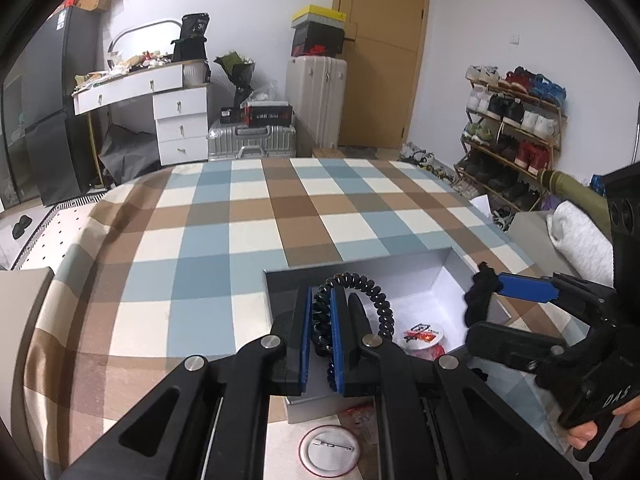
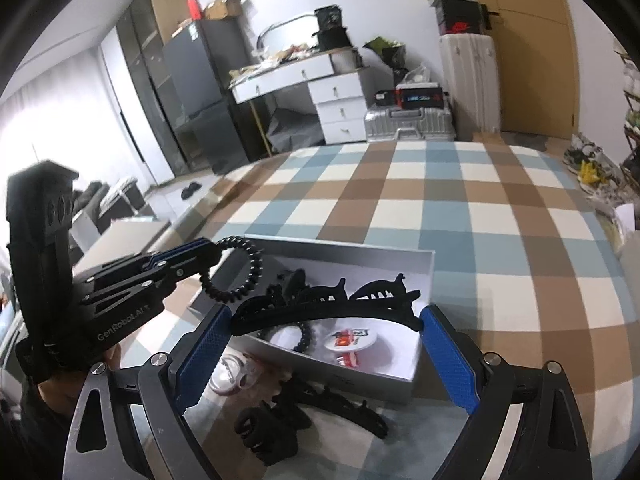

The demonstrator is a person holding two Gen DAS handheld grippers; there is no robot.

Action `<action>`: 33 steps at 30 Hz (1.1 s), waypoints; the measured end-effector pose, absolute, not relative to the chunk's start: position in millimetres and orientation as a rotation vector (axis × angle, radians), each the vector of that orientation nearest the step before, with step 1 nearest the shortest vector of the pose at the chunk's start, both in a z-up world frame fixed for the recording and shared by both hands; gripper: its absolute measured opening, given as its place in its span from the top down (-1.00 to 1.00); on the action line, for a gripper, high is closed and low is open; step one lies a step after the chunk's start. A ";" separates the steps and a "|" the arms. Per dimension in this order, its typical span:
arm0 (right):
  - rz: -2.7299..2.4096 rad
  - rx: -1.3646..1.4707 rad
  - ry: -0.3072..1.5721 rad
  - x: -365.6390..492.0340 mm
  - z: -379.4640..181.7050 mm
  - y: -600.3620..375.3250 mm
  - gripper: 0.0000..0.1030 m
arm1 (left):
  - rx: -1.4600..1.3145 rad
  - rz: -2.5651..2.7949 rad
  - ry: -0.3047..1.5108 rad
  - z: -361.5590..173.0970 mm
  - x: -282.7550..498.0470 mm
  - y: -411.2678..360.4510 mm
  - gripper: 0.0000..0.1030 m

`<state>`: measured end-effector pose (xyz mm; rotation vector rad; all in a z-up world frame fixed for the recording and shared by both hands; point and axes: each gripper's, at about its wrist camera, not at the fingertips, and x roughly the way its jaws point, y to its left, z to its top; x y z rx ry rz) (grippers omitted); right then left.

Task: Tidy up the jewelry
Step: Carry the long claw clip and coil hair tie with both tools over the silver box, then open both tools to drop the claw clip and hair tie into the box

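Left hand-held gripper [image 1: 320, 330] pinches a black spiral hair tie [image 1: 360, 304] above the box [image 1: 420, 276]; right hand-held gripper [image 2: 326, 330] clamps a black hair claw [image 2: 328, 312].

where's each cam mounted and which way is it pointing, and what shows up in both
Left wrist view: sits on the left gripper, looking along its fingers, shut on a black spiral hair tie, over the grey box toward the dresser and door; the right gripper and a fingertip show at right.
Right wrist view: sits on the right gripper, its wide-set pads clamping a black hair clip, looking over the box toward the dresser; the left gripper and a hand show at left.
Shared: box, plaid cloth, hair tie, both grippers, dresser.
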<state>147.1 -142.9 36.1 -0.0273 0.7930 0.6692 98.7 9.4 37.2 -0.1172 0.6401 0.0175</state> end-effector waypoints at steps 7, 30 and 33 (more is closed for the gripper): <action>0.687 -0.041 0.836 152.0 24.1 -131.3 -0.84 | -0.078 0.028 0.671 26.5 101.3 0.9 0.91; 0.716 -0.135 0.875 148.0 15.4 -114.8 -0.85 | -0.001 0.023 0.724 16.4 98.0 -4.2 0.91; 0.721 -0.142 0.882 146.6 15.6 -113.8 -0.85 | 0.014 0.017 0.727 16.2 96.1 -5.8 0.91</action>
